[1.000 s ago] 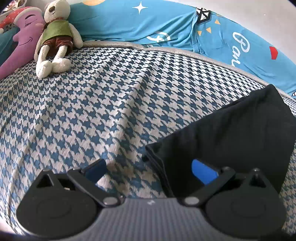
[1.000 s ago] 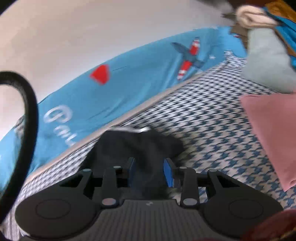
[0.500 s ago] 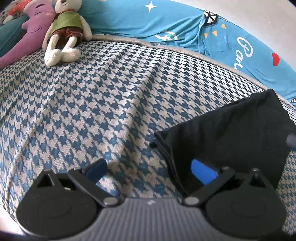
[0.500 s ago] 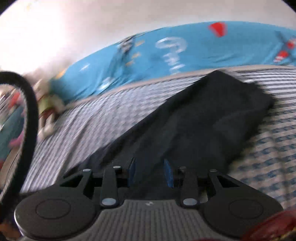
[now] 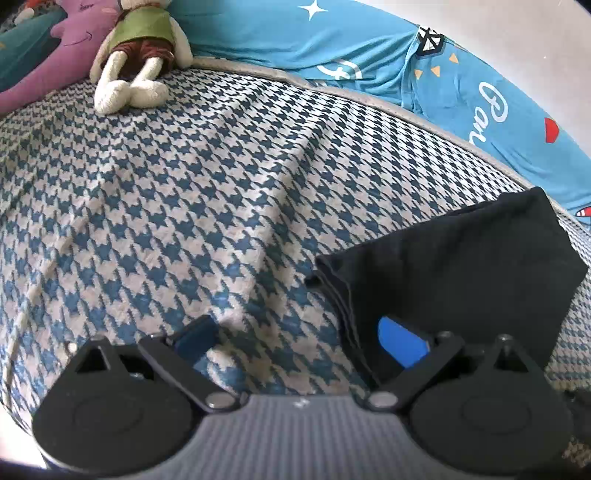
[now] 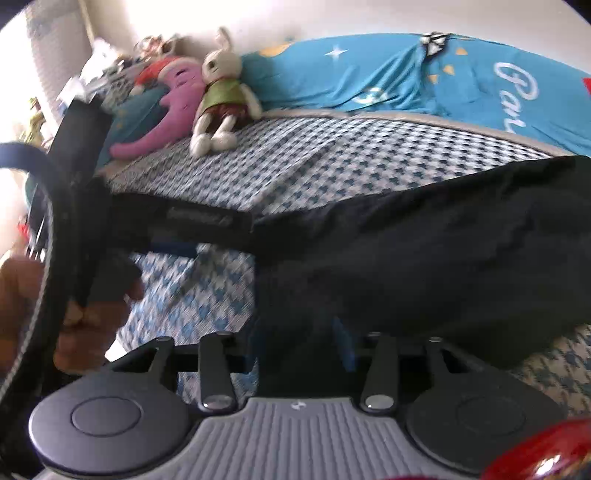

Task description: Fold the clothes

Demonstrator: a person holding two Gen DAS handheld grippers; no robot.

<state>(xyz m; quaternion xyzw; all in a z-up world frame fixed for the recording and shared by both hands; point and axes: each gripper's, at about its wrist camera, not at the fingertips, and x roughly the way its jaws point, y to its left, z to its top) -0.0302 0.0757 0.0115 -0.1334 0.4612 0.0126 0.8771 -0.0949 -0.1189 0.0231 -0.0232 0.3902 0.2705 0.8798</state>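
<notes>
Presently, the black garment was seen folded on the bed. Left gripper was spread; right gripper jaws, just opened further, straddled its hem. Layers should be smoothed flat.

A blue-and-white houndstooth bedcover is spread over the bed. A plush rabbit in a green top is laid at its far edge, beside a purple plush toy. A bright blue printed sheet is bunched along the wall.
</notes>
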